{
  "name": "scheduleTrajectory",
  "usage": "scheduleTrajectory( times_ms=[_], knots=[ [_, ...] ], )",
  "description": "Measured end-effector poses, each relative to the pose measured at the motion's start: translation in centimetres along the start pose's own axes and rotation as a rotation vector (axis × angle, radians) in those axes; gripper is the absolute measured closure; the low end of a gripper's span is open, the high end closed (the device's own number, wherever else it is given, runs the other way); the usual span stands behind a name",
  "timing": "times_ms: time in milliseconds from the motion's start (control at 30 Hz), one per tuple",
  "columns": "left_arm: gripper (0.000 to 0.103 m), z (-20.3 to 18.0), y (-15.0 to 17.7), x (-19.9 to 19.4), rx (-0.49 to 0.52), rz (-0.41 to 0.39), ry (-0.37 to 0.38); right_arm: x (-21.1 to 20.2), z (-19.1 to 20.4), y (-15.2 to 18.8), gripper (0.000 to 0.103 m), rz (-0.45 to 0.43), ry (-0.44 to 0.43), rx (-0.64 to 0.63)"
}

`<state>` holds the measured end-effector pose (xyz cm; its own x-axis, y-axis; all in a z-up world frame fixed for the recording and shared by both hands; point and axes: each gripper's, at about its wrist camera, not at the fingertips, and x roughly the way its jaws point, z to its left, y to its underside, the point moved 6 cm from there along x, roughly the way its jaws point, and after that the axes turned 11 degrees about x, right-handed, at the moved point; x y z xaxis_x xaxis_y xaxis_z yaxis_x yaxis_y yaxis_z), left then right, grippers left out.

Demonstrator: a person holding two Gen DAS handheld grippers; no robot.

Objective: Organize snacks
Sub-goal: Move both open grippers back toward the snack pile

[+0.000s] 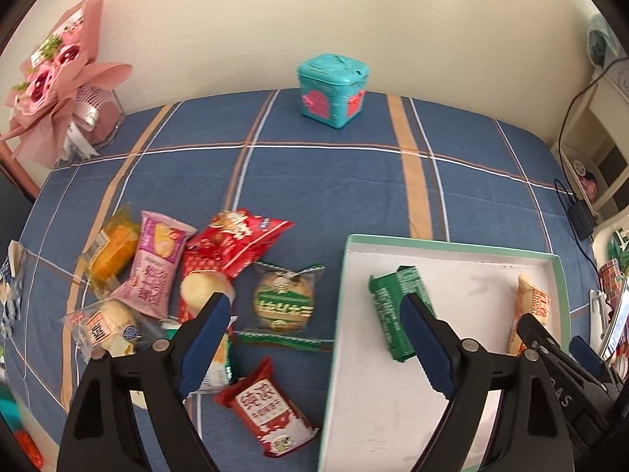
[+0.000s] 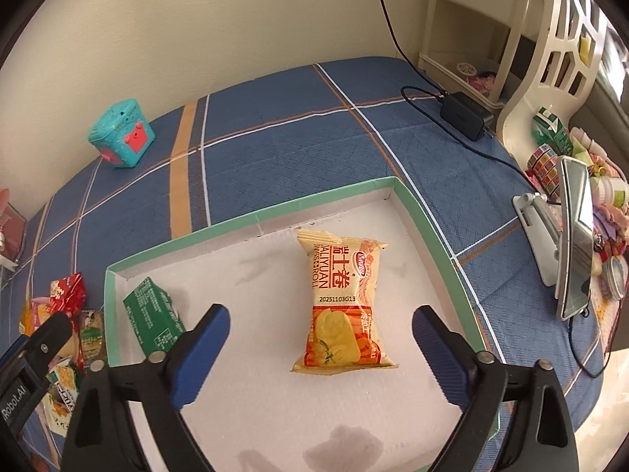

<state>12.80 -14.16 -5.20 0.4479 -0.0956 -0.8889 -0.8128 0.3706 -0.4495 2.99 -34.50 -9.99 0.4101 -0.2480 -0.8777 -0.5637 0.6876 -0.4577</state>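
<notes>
A shallow white tray with a green rim (image 1: 452, 244) (image 2: 251, 218) lies on the blue plaid cloth. Inside it are a green packet (image 1: 387, 310) (image 2: 151, 310) at its left and a yellow-orange roll packet (image 2: 342, 299) (image 1: 530, 306) in the middle. My left gripper (image 1: 312, 299) hangs open above the tray's left edge, nothing between its fingers. My right gripper (image 2: 320, 311) is open above the yellow-orange packet, apart from it. Left of the tray lies a loose pile: a red bag (image 1: 232, 240), a pink packet (image 1: 157, 267), a round cookie pack (image 1: 283, 303) and a red packet (image 1: 267, 409).
A teal tin box (image 1: 334, 90) (image 2: 120, 137) stands at the far edge by the wall. A pink bouquet (image 1: 59, 78) sits at the far left. A black charger with cable (image 2: 466, 114), a propped screen on a stand (image 2: 574, 236) and cluttered shelves line the right side.
</notes>
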Motion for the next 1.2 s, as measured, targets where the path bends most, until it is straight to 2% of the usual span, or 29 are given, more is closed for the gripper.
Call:
scheduleTrajectory(
  times_ms=[167, 300, 500, 733, 1000, 1200],
  knots=[
    [0.014, 1.5, 0.7, -0.4, -0.024, -0.005, -0.019, -1.0, 0.7, 0.7, 0.000, -0.017, -0.014, -0.021],
    [0.006, 2.6, 1.5, -0.6, -0.030, -0.006, -0.042, -1.4, 1.3, 1.5, 0.000, -0.016, -0.027, -0.035],
    [0.004, 4.1, 2.6, -1.0, -0.044, -0.017, -0.059, -2.7, 2.2, 2.6, 0.000, -0.026, -0.061, -0.045],
    [0.004, 6.4, 4.5, -1.0, -0.105, -0.002, -0.054, -4.5, 3.9, 4.4, 0.000, -0.054, -0.093, -0.073],
    [0.004, 8.8, 6.5, -1.6, -0.158, 0.006, -0.033, -5.8, 7.9, 7.4, 0.000, -0.061, -0.142, -0.197],
    [0.004, 11.8, 7.6, -2.4, -0.198, 0.003, -0.059, -5.8, 11.8, 9.8, 0.000, 0.000, -0.248, -0.249]
  ],
)
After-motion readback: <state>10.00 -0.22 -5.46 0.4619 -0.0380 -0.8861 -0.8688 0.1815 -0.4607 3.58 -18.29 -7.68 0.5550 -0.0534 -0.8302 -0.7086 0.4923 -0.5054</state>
